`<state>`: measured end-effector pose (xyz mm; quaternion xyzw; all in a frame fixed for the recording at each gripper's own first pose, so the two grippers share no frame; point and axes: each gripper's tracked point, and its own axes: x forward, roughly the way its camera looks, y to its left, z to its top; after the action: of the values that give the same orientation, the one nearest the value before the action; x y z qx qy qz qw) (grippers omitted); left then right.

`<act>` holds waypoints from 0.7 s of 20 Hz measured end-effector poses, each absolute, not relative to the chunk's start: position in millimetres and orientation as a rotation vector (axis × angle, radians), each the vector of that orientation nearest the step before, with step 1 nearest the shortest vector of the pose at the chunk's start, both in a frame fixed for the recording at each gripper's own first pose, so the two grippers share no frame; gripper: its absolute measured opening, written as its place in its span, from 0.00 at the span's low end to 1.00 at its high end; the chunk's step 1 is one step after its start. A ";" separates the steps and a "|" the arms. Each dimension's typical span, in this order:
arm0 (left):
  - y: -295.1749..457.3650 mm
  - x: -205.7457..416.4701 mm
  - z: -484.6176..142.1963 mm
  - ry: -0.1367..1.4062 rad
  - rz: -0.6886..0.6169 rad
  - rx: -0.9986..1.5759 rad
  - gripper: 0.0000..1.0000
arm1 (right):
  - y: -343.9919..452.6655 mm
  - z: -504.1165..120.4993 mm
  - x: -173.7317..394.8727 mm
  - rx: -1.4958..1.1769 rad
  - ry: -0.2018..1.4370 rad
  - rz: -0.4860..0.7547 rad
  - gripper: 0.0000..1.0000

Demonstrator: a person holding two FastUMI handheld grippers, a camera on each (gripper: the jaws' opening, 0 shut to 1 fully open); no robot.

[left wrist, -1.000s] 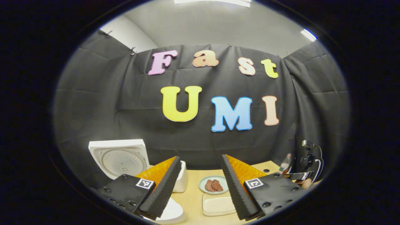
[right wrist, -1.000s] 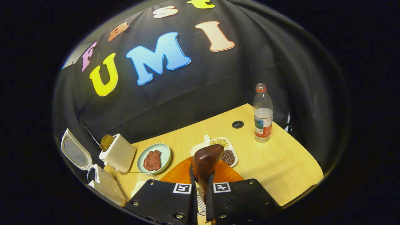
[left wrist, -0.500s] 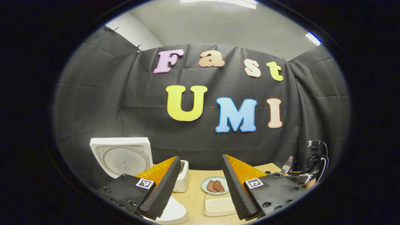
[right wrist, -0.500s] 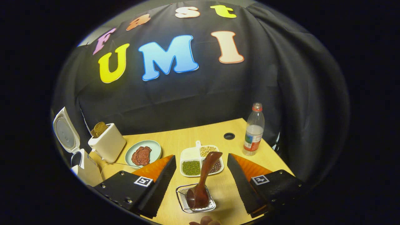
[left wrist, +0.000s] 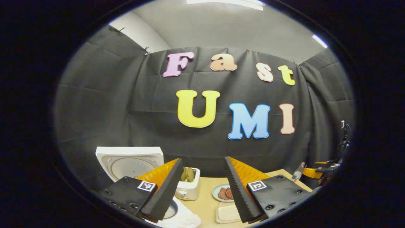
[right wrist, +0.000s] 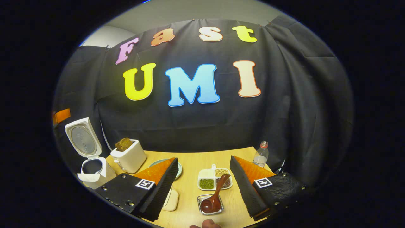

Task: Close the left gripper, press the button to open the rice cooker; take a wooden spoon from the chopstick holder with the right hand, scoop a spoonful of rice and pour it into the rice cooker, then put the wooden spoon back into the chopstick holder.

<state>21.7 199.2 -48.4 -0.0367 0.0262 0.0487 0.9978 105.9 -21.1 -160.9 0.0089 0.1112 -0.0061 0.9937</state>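
The dark wooden spoon (right wrist: 217,193) stands bowl-down in the small metal chopstick holder (right wrist: 202,209), its handle leaning toward the divided dish of grains (right wrist: 207,177). My right gripper (right wrist: 203,160) hangs open above and behind the holder, with nothing between its fingers. The white rice cooker (right wrist: 95,172) sits at the table's left with its lid (right wrist: 83,139) raised. In the left gripper view the raised lid (left wrist: 129,161) and the cooker's rim (left wrist: 182,217) lie at lower left. My left gripper (left wrist: 202,160) is open and holds nothing.
A white toaster (right wrist: 128,156) with bread stands beside the cooker, with a plate of meat (left wrist: 223,193) and a pale tray (left wrist: 227,212) nearby. A water bottle (right wrist: 261,155) stands at the back right. A fingertip (right wrist: 205,224) shows at the bottom edge.
My right gripper opened and let go of the spoon, which now rests in the holder, then pulled back and up. The left gripper shifted slightly, staying open.
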 end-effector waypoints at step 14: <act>377.3 72.4 -12.2 0.017 0.328 -0.065 0.92 | 28.0 -154.4 107.6 0.023 0.227 0.076 0.99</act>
<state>72.4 377.3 -12.2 -0.0324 0.0084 0.1630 0.9861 107.6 28.0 -154.4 0.0115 0.1133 0.0381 0.9928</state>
